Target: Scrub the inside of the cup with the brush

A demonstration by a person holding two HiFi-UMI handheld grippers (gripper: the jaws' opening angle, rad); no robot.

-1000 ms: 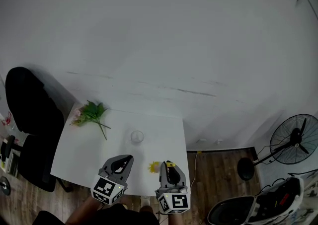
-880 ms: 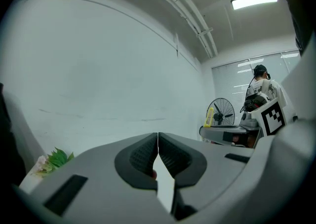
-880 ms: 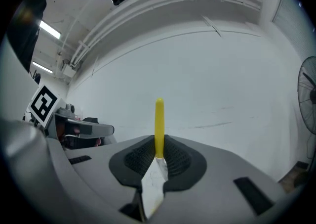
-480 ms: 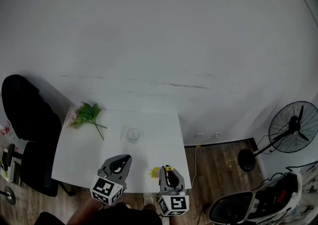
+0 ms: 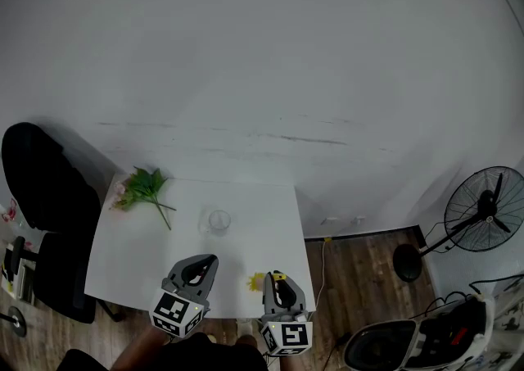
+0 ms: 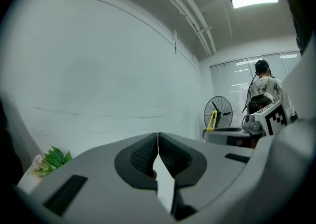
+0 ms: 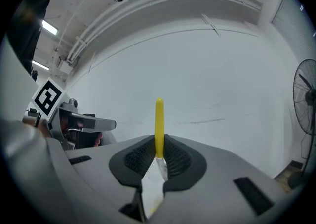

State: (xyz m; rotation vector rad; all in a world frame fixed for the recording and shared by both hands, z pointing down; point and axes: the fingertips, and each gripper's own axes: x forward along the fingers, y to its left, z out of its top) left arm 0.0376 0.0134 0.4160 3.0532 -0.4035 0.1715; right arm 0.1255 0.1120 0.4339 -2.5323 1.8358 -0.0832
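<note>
A clear cup (image 5: 219,221) stands upright near the middle of the white table (image 5: 131,255). My right gripper (image 5: 277,278) hovers over the table's front right edge, shut on the yellow brush; its handle (image 7: 159,125) sticks up between the jaws, and the yellow bristle end (image 5: 256,282) shows just left of the gripper. My left gripper (image 5: 202,265) is at the front edge, below and slightly left of the cup. Its jaws (image 6: 158,142) meet with nothing between them. The cup does not show in either gripper view.
A bunch of green leaves with pink flowers (image 5: 144,188) lies at the table's back left corner. A black office chair (image 5: 42,189) stands left of the table. A floor fan (image 5: 483,218) and a white machine (image 5: 409,345) are on the wooden floor to the right. A person (image 6: 264,89) stands far off.
The head view has shifted a little, so the table sits slightly more to the left. Both grippers keep their places and stay shut.
</note>
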